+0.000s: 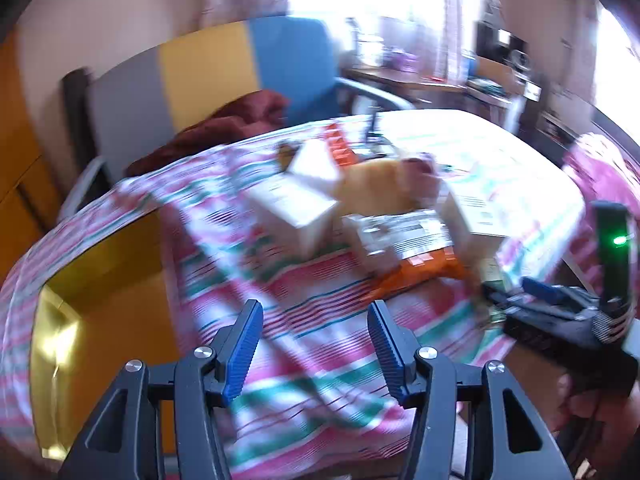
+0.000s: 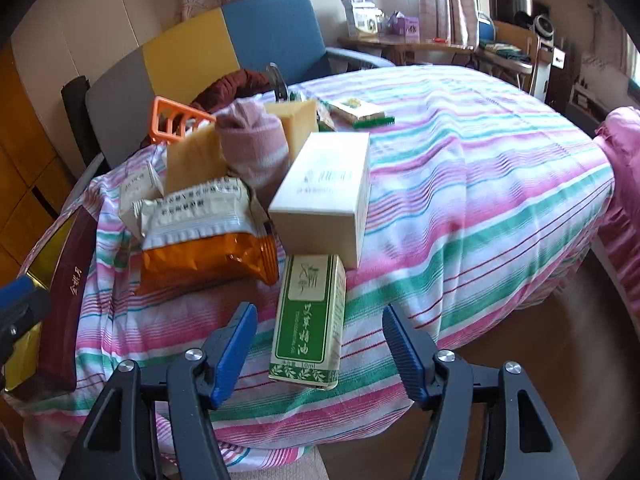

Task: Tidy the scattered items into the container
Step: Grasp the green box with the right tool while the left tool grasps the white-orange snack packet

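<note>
A dark red box with a gold inside, the container, sits open at the table's left edge; its gold inside shows left of my left gripper. My right gripper is open, its fingers either side of a green and white carton lying flat and not touching it. Behind the carton are a cream box, an orange snack packet, a pink sock, tan slabs and an orange plastic rack. My left gripper is open and empty above the striped cloth; that view is blurred.
A striped cloth covers the round table, whose right half is bare cloth. A grey, yellow and blue chair back with a dark red garment stands behind. A green comb lies far back. Pink fabric is at right.
</note>
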